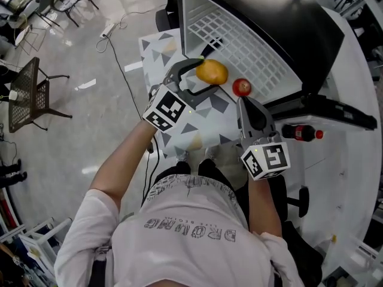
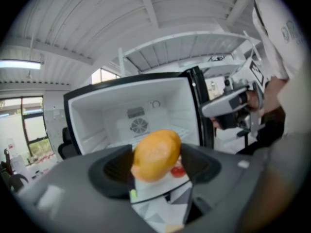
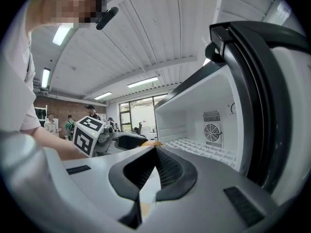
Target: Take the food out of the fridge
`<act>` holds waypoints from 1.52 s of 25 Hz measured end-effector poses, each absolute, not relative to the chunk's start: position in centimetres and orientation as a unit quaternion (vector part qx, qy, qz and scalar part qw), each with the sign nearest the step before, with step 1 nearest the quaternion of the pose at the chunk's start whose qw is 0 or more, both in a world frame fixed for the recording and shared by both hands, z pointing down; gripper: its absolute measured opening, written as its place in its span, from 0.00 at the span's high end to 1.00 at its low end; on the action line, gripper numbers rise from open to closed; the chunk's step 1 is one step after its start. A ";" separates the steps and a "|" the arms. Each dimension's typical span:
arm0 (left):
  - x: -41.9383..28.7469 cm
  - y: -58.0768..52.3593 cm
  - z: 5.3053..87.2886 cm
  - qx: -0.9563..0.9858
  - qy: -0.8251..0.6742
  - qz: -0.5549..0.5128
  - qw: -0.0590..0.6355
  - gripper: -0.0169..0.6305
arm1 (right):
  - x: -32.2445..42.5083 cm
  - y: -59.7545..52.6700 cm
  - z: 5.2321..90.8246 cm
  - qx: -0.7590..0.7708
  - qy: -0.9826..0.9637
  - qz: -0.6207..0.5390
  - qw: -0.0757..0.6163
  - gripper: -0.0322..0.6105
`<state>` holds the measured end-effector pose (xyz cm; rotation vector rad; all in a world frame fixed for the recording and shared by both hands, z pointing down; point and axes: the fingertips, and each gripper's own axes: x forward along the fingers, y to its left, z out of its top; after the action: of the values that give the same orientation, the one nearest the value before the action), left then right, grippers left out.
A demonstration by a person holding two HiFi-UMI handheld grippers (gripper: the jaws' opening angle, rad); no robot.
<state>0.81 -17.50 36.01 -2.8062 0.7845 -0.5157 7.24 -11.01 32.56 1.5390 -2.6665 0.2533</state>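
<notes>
Left gripper (image 1: 202, 76): jaws closed onto an orange-yellow fruit (image 1: 212, 72), one jaw on each side. The round fruit fills the gap between them.
Where the orange-yellow fruit is: outside the fridge (image 1: 190, 23), held in the air just in front of its open mouth, above the table (image 1: 157, 45).
Right gripper (image 1: 242, 100): jaws drawn together so the tips meet, with only a thin slit lower down. It has hold of nothing. It sits to the right of the left gripper and points toward the fridge.
Red fruit (image 1: 242, 87): small and round, on the table at the fridge's front edge. It lies just ahead of the right gripper's tips, to the right of the orange-yellow fruit and apart from it.
Fridge: open, black frame, white inside. A white wire shelf (image 1: 245, 46) runs across it and a round fan grille (image 2: 139, 125) sits on the back wall.
Table: white top printed with grey triangles, standing in front of the fridge.
Bottle (image 1: 299, 132): dark, with a red cap, lying sideways to the right of the right gripper beside the dark door. What it rests on cannot be told.
Person: seen from above in a white T-shirt, both arms stretched forward, one gripper in each hand.
Floor: grey and shiny, with a black chair (image 1: 30, 94) off to the left.
</notes>
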 end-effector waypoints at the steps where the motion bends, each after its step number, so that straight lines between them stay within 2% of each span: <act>1: 0.7 -17.3 35.6 -0.945 0.267 -0.169 0.090 0.48 | 7.2 -11.0 32.4 0.497 -0.864 0.081 0.026 0.96; 15: -0.6 -15.4 32.4 -0.944 0.302 -0.120 0.061 0.48 | 7.6 -10.9 31.6 0.488 -0.869 0.078 0.024 0.96; 30: -4.1 -14.9 33.0 -0.933 0.353 -0.077 0.004 0.48 | 7.3 -11.3 31.3 0.478 -0.875 0.072 0.033 0.96; 38: -4.9 -15.1 33.6 -0.929 0.362 -0.071 -0.001 0.48 | 7.2 -11.6 31.6 0.472 -0.878 0.073 0.039 0.96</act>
<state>-4.86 -15.08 33.64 -2.9225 1.1384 -0.2244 7.17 -11.59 31.59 1.4462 -2.6921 0.2231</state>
